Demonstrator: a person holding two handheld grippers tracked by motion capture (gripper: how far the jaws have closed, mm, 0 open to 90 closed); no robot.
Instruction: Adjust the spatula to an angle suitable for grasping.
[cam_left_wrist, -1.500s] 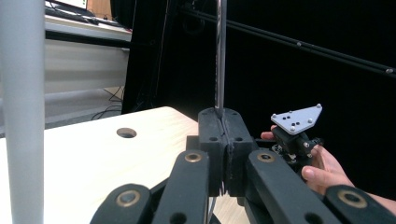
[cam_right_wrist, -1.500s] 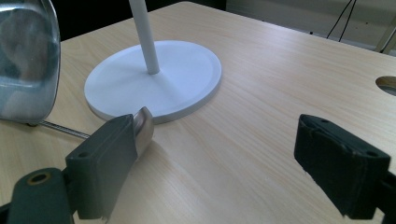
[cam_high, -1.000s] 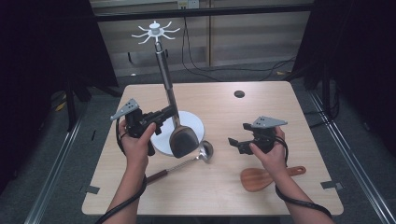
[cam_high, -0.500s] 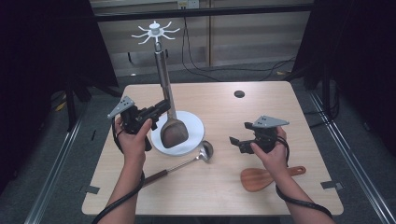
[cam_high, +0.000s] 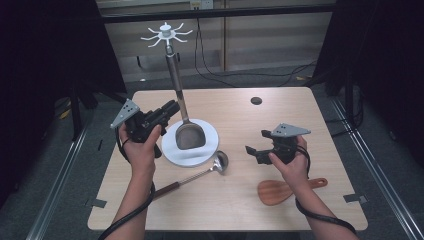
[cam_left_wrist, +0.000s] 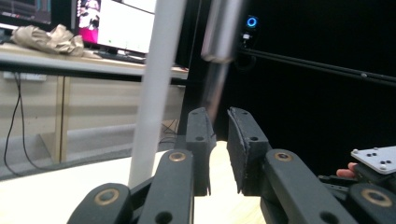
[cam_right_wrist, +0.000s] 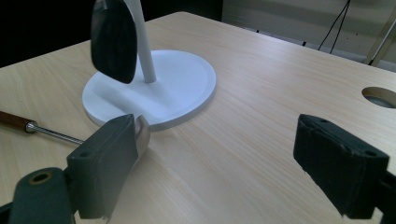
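on white stand (cam_high: 192, 149), spatula (cam_high: 181, 107) hanging, blade down

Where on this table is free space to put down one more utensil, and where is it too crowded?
The table's far right is bare, from the round hole to the right edge. The near strip between the ladle and the wooden spatula is also free. It is crowded at the left middle: the white stand base, the hanging turner and the left gripper sit close together.

Matt pale-wood table (cam_high: 320, 120), glossy white plastic stand (cam_high: 200, 150), brushed-metal spatula (cam_high: 189, 134).
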